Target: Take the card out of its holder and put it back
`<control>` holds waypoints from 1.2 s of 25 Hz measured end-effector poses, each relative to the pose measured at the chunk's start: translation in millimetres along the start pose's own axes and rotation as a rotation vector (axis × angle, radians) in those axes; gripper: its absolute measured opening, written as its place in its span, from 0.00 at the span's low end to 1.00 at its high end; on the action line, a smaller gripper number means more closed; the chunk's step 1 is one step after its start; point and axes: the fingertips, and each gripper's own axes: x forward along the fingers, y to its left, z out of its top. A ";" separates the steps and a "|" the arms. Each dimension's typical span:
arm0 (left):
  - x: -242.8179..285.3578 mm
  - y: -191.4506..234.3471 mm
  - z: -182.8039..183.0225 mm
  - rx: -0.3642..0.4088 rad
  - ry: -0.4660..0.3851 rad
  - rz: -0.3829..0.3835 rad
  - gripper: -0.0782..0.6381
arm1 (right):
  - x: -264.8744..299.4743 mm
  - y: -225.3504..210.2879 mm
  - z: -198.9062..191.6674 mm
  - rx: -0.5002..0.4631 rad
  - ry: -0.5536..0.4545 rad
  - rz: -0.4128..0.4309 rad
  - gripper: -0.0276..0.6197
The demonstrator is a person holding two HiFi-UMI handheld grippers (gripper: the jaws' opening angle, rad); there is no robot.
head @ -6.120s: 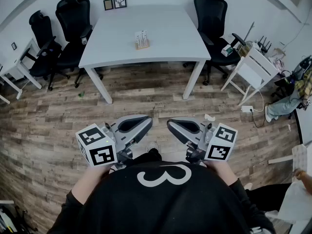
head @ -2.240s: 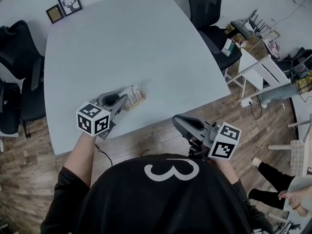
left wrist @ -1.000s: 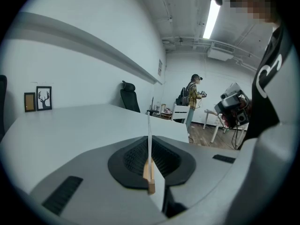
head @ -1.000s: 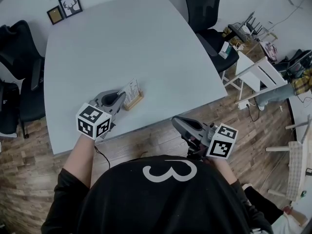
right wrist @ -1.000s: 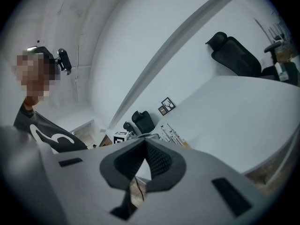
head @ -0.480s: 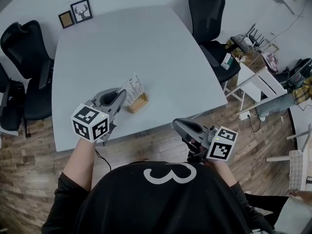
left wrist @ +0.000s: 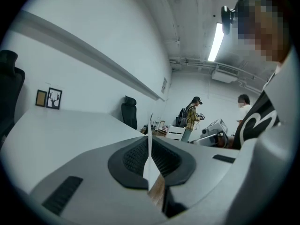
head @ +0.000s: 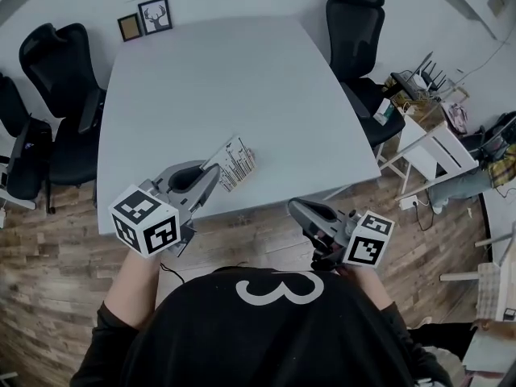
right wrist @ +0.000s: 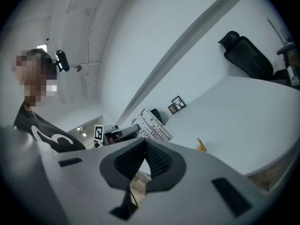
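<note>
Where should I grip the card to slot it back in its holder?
Pinch the card by its near edge, pads on both flat faces, coming from the person's side as the left gripper does. It is a thin sheet, and that leaves the far edge free for the wooden holder.

A white table point(head: 242, 79) stands on a wood-plank floor point(head: 48, 297). At its far left corner stand two framed pictures: a deer-head print point(head: 155, 15) and, just left of it, a smaller brown frame point(head: 129, 27). One black office chair point(head: 68, 63) sits at the table's left edge, a second point(head: 16, 143) farther left, and a third point(head: 355, 22) near the far right corner. A white side table point(head: 431, 147) stands off the right edge. In the left gripper view, a person in a plaid shirt point(left wrist: 192, 116) and another person point(left wrist: 243, 108) stand beyond the table, under a ceiling tube light point(left wrist: 216, 42).
</note>
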 end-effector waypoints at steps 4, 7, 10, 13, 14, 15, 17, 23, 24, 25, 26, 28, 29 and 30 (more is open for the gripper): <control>-11.3 -16.2 -15.7 -0.024 0.024 -0.013 0.14 | 1.6 7.4 -6.2 -0.005 0.011 0.020 0.05; -16.5 -25.1 -27.8 -0.040 0.035 -0.012 0.14 | -1.8 13.4 -10.8 -0.007 0.014 0.029 0.05; -18.9 -32.3 -39.7 -0.077 0.043 -0.005 0.14 | -8.3 16.9 -14.2 0.000 0.012 0.034 0.05; -19.6 -43.3 -46.0 -0.106 0.042 -0.011 0.14 | -14.5 19.3 -17.8 0.005 0.013 0.039 0.05; -19.7 -47.1 -47.3 -0.113 0.042 -0.015 0.14 | -16.5 19.8 -18.5 0.005 0.013 0.039 0.05; -19.6 -50.3 -48.1 -0.119 0.042 -0.019 0.14 | -18.3 20.0 -18.6 0.005 0.013 0.040 0.05; -19.2 -53.8 -48.2 -0.123 0.043 -0.023 0.14 | -21.1 19.7 -16.8 0.005 0.010 0.040 0.05; -19.5 -56.9 -45.7 -0.096 0.052 -0.029 0.14 | -19.7 21.0 -17.4 0.005 0.018 0.046 0.05; -19.6 -56.7 -46.0 -0.094 0.054 -0.030 0.14 | -18.9 21.6 -17.8 0.005 0.019 0.048 0.05; -19.7 -56.4 -46.3 -0.098 0.052 -0.030 0.14 | -18.5 21.8 -18.4 0.006 0.018 0.050 0.05; -19.8 -56.2 -46.5 -0.105 0.048 -0.030 0.14 | -18.6 21.7 -19.4 0.007 0.018 0.051 0.05; -19.6 -56.4 -46.8 -0.119 0.040 -0.033 0.14 | -19.3 20.9 -21.7 0.009 0.018 0.050 0.05; -19.5 -56.2 -46.7 -0.123 0.039 -0.035 0.14 | -19.3 20.4 -22.5 0.010 0.018 0.051 0.05; -19.3 -55.8 -46.5 -0.125 0.039 -0.036 0.14 | -19.1 20.0 -23.0 0.011 0.018 0.051 0.05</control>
